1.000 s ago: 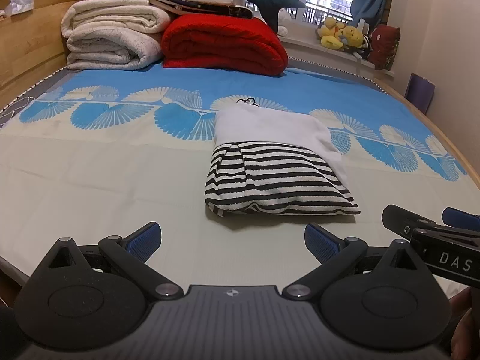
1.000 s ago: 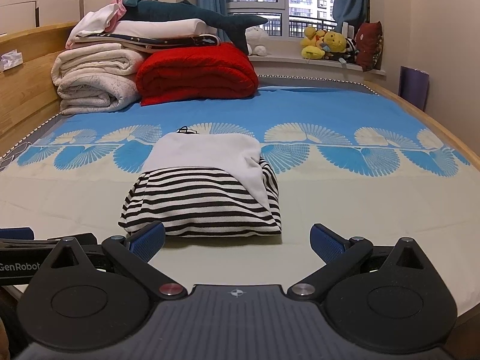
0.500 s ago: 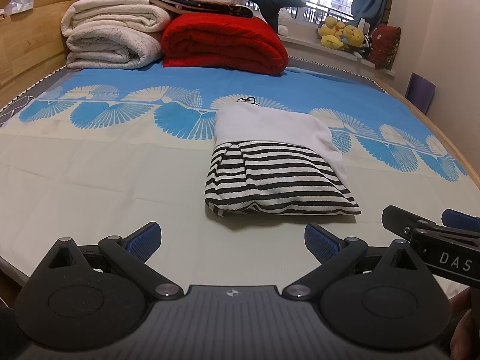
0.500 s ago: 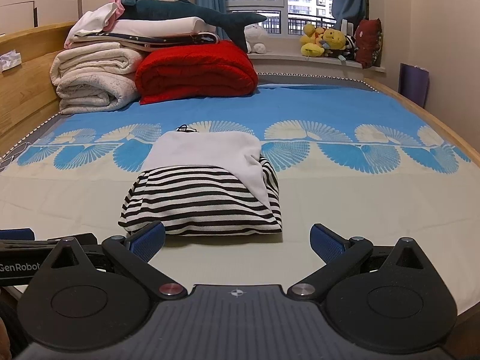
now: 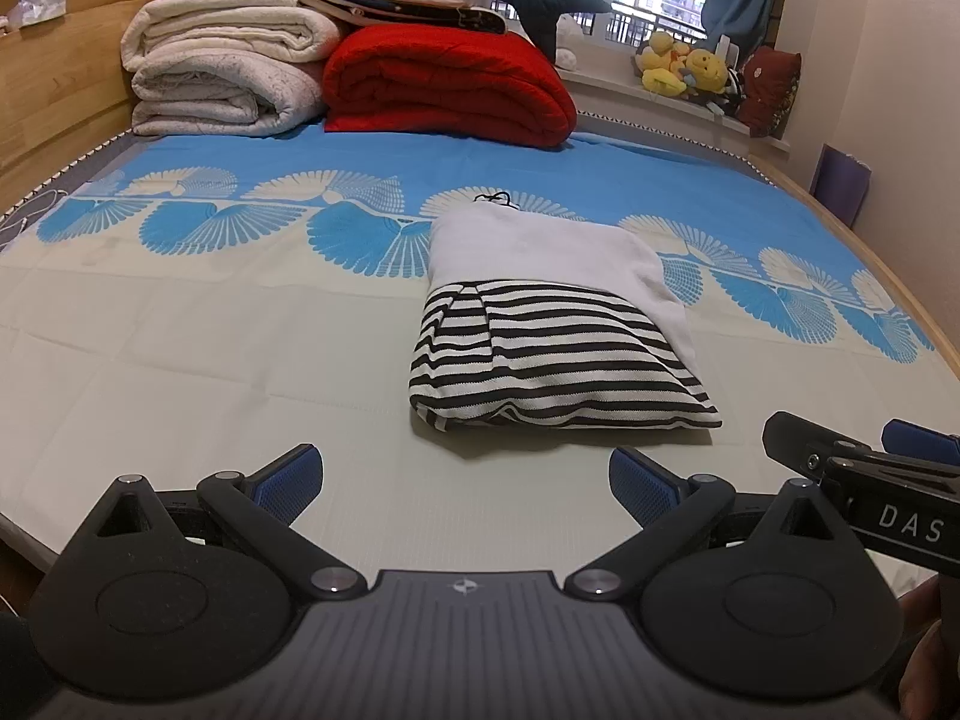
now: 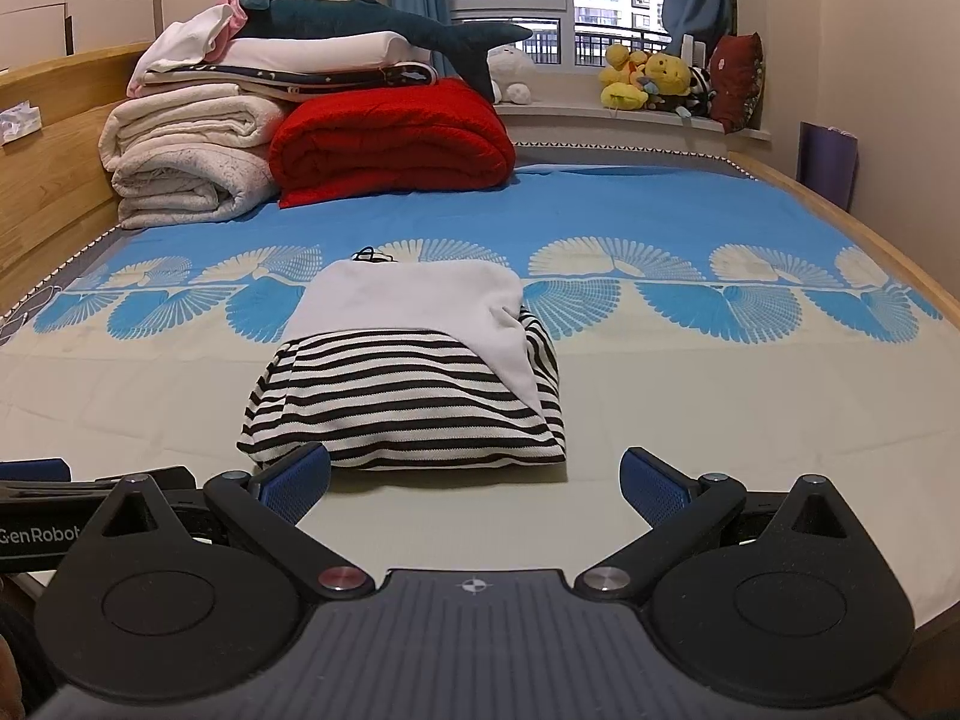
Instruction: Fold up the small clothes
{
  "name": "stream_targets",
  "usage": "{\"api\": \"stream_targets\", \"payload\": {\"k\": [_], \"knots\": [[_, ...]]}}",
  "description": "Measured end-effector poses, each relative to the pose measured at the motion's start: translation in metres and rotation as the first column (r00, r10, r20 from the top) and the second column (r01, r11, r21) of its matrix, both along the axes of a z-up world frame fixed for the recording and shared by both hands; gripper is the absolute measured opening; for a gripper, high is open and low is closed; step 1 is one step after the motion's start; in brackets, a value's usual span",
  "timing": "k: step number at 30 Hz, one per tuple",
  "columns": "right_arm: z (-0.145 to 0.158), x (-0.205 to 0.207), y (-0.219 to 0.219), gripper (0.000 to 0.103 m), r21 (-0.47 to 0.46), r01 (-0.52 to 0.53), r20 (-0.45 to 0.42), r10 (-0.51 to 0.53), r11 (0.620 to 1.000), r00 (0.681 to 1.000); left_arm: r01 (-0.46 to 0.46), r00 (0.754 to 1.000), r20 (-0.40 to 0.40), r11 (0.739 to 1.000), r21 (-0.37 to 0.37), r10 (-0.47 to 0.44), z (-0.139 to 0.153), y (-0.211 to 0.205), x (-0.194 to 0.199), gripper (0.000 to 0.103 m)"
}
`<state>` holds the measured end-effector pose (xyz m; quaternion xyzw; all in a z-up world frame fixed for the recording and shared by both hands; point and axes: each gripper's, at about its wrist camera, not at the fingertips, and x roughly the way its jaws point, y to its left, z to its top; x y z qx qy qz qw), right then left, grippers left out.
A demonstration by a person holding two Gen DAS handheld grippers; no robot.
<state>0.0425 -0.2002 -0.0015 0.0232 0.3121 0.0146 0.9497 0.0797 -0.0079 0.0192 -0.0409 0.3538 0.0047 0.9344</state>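
A small garment, white on top with a black-and-white striped part, lies folded into a compact rectangle on the bed, in the left wrist view (image 5: 558, 324) and in the right wrist view (image 6: 414, 372). My left gripper (image 5: 461, 483) is open and empty, just in front of the garment's near edge and slightly to its left. My right gripper (image 6: 475, 483) is open and empty, just in front of the garment's near edge. Each gripper shows at the edge of the other's view, the right one (image 5: 864, 480) and the left one (image 6: 36, 510).
The bed sheet (image 5: 180, 360) is cream near me and blue with fan patterns farther off. Folded white quilts (image 6: 186, 162), a red blanket (image 6: 390, 144) and a plush shark (image 6: 384, 30) are stacked at the head. Soft toys (image 6: 648, 78) sit on the windowsill. A wooden bed frame (image 6: 840, 222) runs along the right.
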Motion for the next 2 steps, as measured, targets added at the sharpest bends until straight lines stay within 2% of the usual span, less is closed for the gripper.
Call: {"api": "stream_targets", "payload": {"k": [2], "knots": [[0.0001,0.0001,-0.0001,0.102,0.001,0.0,0.0,0.0,1.0,1.0,0.0,1.0,-0.001,1.0,0.0,0.0,0.0002,0.0001,0.0001,0.102]]}}
